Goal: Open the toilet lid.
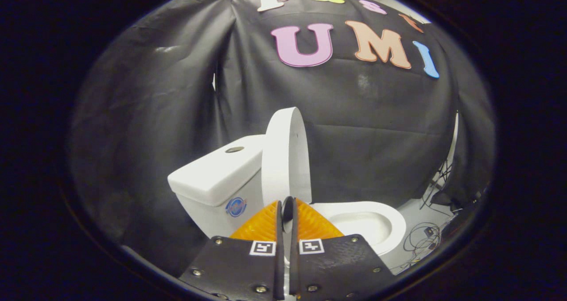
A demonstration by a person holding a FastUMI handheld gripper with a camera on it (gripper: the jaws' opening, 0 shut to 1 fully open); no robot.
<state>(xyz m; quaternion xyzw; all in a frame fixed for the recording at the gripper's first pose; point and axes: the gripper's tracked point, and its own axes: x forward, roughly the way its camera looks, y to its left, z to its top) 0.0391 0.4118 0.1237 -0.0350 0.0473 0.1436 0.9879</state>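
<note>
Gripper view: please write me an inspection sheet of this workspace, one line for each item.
Surface: pale floor beside the toilet, partly covered with wires.
Job's things: toilet lid stands raised, close to upright, near the tank; the seat and bowl lie open.
Clutter: nothing seen apart from the wires.
Grippers: tool has its fingers nearly closed, a thin gap between them, nothing held; the tips sit before the lid's lower edge, contact not clear.
Cables: loose dark wires on the floor beyond the bowl, more against the wall.
Surroundings: black cloth wall behind and around the toilet.
</note>
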